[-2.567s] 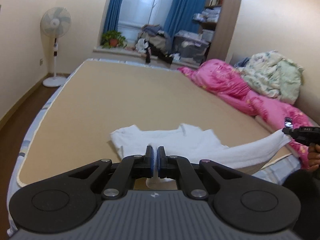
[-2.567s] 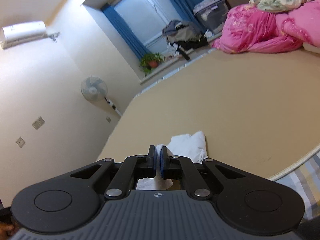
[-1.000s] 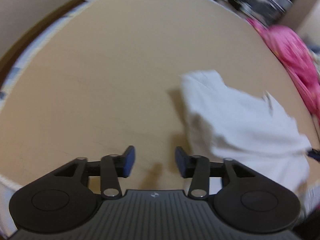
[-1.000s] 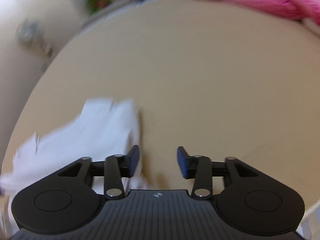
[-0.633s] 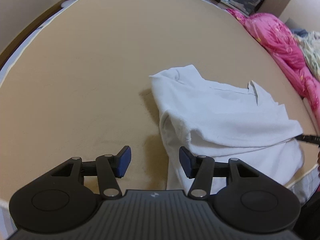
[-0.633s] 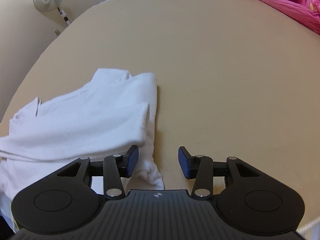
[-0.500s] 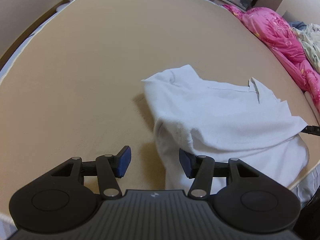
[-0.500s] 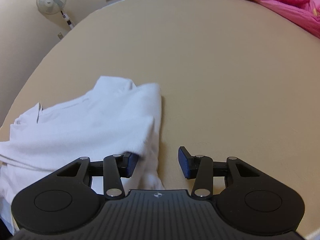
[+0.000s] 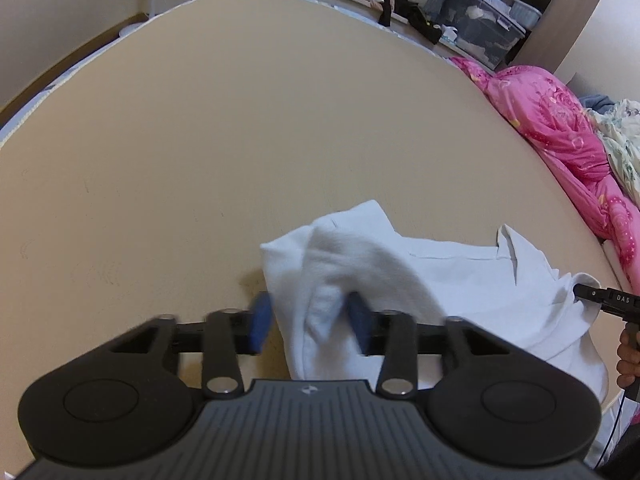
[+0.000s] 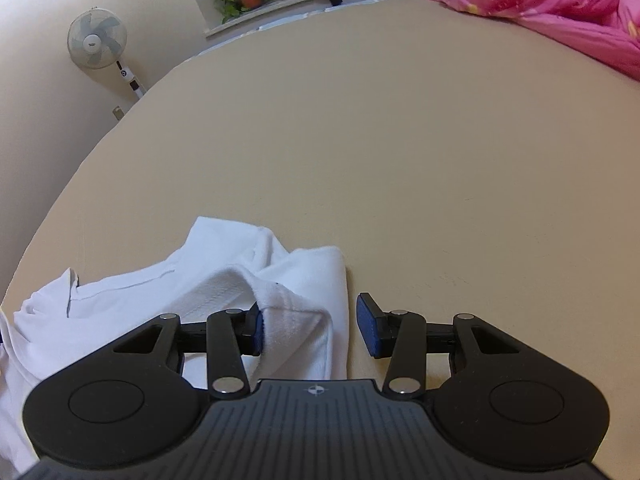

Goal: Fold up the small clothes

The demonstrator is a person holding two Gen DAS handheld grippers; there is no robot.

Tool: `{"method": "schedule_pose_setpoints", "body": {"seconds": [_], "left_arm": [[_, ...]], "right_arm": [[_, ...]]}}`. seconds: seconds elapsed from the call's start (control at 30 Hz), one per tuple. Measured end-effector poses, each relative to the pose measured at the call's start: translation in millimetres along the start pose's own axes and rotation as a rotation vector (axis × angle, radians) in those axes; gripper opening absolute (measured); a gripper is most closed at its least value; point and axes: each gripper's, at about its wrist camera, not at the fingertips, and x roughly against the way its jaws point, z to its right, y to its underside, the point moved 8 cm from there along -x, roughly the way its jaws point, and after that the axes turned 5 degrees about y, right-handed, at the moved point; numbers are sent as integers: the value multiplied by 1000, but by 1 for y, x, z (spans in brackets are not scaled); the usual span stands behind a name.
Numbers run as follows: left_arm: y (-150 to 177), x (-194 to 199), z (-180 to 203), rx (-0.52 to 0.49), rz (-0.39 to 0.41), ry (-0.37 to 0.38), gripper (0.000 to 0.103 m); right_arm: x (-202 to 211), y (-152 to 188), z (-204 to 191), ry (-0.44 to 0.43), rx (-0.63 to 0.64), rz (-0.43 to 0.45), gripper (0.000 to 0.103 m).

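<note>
The white shirt (image 9: 460, 280) lies crumpled at the near edge of the tan mattress (image 9: 240, 140), its length running across between my tools. My left gripper (image 9: 308, 322) and right gripper (image 10: 310, 330) each straddle a bunched end, jaws wide, nothing pinched yet.

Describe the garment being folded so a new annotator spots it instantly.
Start from the wide tan mattress top that fills both views. At its near edge lies the small white knit shirt, rumpled, with fabric between the open fingers of the left tool and the right tool. Unlike the pink quilt piled at the side, it is plain white.
</note>
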Motion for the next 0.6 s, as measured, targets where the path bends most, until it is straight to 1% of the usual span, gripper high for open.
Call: {"method": "schedule_pose_setpoints", "body": {"seconds": [0.03, 0.1, 0.13, 0.2, 0.27, 0.33, 0.4, 0.47, 0.53, 0.6], "left_arm": [[-1, 1, 0, -4, 7, -1, 20], [-4, 5, -2, -12, 27, -13, 14], [-6, 6, -3, -12, 36, -15, 11], [-10, 10, -6, 1, 65, -10, 8], [-14, 12, -8, 6, 80, 2, 7], [-14, 10, -8, 9, 71, -5, 7], [-14, 8, -9, 15, 64, -7, 7], [-15, 5, -11, 31, 55, -4, 8], [-13, 4, -15, 58, 38, 8, 9], [-12, 1, -18, 67, 25, 14, 9]], "right_arm": [[1, -1, -1, -3, 0, 11, 46], [1, -4, -2, -6, 5, 30, 39], [1, -5, -2, -10, 4, 37, 38], [3, -11, -1, -20, -17, 63, 38], [10, -23, 6, -51, -104, 125, 38], [16, -32, 19, -55, -201, 172, 39], [21, -36, 30, -46, -249, 197, 41], [24, -35, 36, -57, -247, 176, 41], [19, -27, 35, -110, -213, 75, 42], [20, -16, 34, -105, -137, 5, 42]]}}
